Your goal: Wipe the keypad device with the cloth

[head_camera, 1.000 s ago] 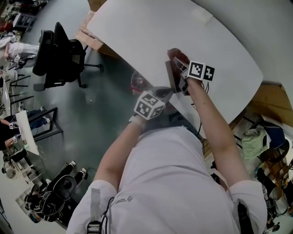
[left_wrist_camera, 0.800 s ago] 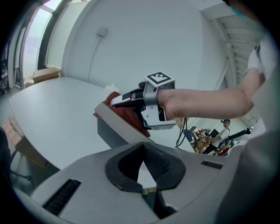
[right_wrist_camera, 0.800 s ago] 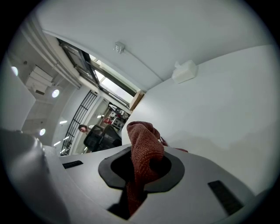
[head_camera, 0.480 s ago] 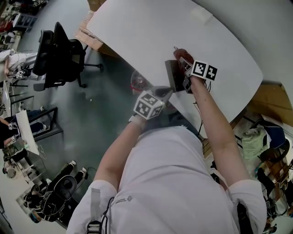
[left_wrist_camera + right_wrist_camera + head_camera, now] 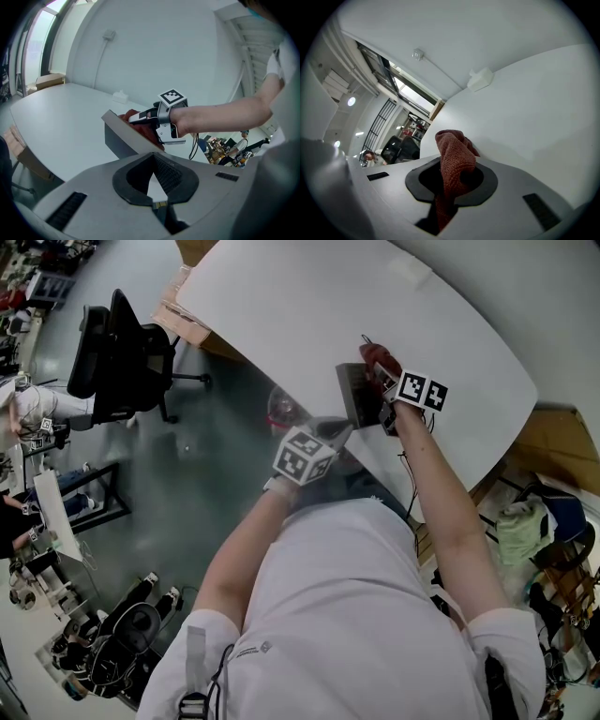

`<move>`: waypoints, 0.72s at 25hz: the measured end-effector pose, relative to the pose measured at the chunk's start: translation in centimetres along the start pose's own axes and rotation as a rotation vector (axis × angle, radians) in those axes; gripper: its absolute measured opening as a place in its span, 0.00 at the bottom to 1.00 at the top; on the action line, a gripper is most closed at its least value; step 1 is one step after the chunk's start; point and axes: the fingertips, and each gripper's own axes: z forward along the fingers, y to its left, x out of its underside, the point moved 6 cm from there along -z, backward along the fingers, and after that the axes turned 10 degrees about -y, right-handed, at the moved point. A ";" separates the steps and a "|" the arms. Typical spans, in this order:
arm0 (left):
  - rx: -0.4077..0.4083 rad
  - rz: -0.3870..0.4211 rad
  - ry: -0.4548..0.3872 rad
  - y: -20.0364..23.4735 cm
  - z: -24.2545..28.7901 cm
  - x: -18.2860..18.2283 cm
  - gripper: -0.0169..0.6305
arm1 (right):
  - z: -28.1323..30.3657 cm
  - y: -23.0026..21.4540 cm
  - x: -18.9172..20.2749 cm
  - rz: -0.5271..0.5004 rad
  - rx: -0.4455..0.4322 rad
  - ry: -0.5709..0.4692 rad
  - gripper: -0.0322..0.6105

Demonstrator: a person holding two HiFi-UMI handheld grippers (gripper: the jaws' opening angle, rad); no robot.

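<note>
Keypad device (image 5: 352,395), a dark grey slab with a sloped top, sits near the near edge of the white counter (image 5: 281,296), right of centre in the head view. The right gripper (image 5: 386,381) reaches over its far right side. Its fingers are clamped on a rust-red cloth (image 5: 454,164), which bunches up out of the grip and lies bundled against the device's top face (image 5: 123,138). The head view shows that cloth (image 5: 378,356) at the device's far end, just ahead of the gripper's marker cube.

The left gripper (image 5: 330,430) is held off the counter's near edge, pointing at the device's near side. Its fingers (image 5: 168,176) look drawn together, with only a thin white wedge showing between the dark pads and nothing gripped that I can make out. Whether they touch the device is unclear.

A small white box (image 5: 480,78) sits far back on the counter, well apart from the device. A black office chair (image 5: 122,352) stands on the floor to the left.
</note>
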 end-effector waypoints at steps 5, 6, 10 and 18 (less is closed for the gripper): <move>0.009 0.004 0.002 0.0 -0.1 0.0 0.04 | -2.0 -0.5 1.2 -0.032 0.019 -0.013 0.14; 0.012 0.001 0.001 0.0 -0.2 0.1 0.04 | -2.3 -0.6 1.4 -0.031 0.021 -0.015 0.14; 0.027 -0.003 0.000 0.2 -0.2 0.0 0.04 | -3.4 -0.9 2.1 -0.018 0.029 -0.011 0.14; 0.071 -0.007 0.005 0.6 -0.2 0.0 0.04 | -5.9 1.1 4.1 0.024 0.012 -0.030 0.14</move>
